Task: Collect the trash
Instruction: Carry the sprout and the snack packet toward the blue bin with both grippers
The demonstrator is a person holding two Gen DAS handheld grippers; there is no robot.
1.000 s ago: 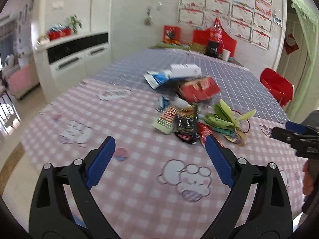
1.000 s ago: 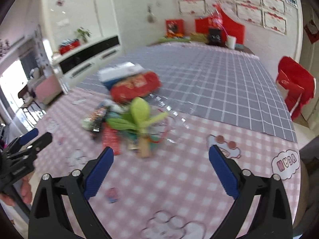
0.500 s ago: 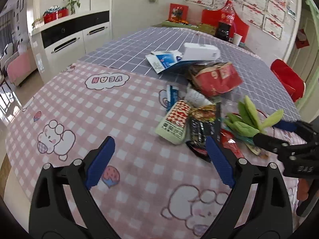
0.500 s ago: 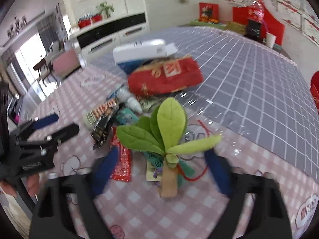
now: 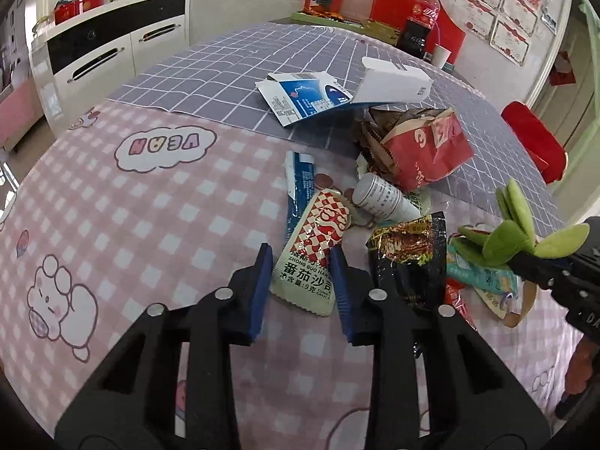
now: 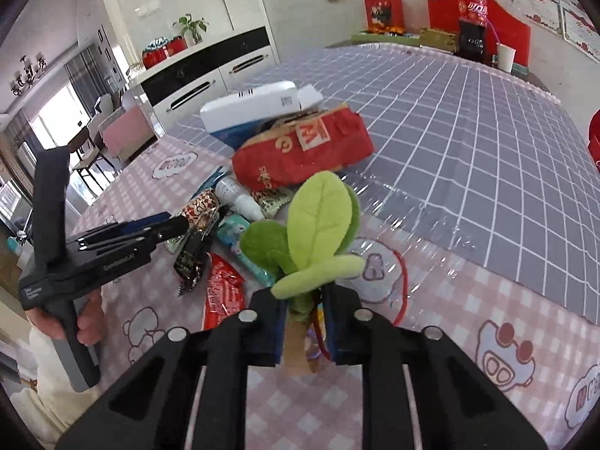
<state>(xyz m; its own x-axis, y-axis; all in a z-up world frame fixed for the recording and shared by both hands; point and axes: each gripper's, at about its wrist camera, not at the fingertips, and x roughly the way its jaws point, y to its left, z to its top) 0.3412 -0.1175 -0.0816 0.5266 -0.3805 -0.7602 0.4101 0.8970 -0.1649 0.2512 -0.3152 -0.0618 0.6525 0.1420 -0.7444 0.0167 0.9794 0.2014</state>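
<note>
A pile of trash lies on the checked tablecloth. My left gripper (image 5: 300,281) is shut on a red-and-white checked tomato sauce packet (image 5: 313,251), seen from the side in the right wrist view (image 6: 176,227). My right gripper (image 6: 302,322) is shut on the stem of a green felt leaf plant (image 6: 318,225), also visible in the left wrist view (image 5: 513,232). Beside the sauce packet lie a black snack wrapper (image 5: 408,258), a white bottle (image 5: 382,197) and a blue sachet (image 5: 300,183).
A red paper bag (image 5: 423,150), a white carton (image 5: 393,82) and a blue-white flattened box (image 5: 303,97) lie further back. A red wrapper (image 6: 223,294) and a teal packet (image 6: 243,243) lie near the plant. A cola bottle (image 5: 420,26) and paper cup (image 5: 442,54) stand at the far end.
Both grippers moved forward into the pile and closed, the left on the sauce packet, the right on the leaf plant's stem.
</note>
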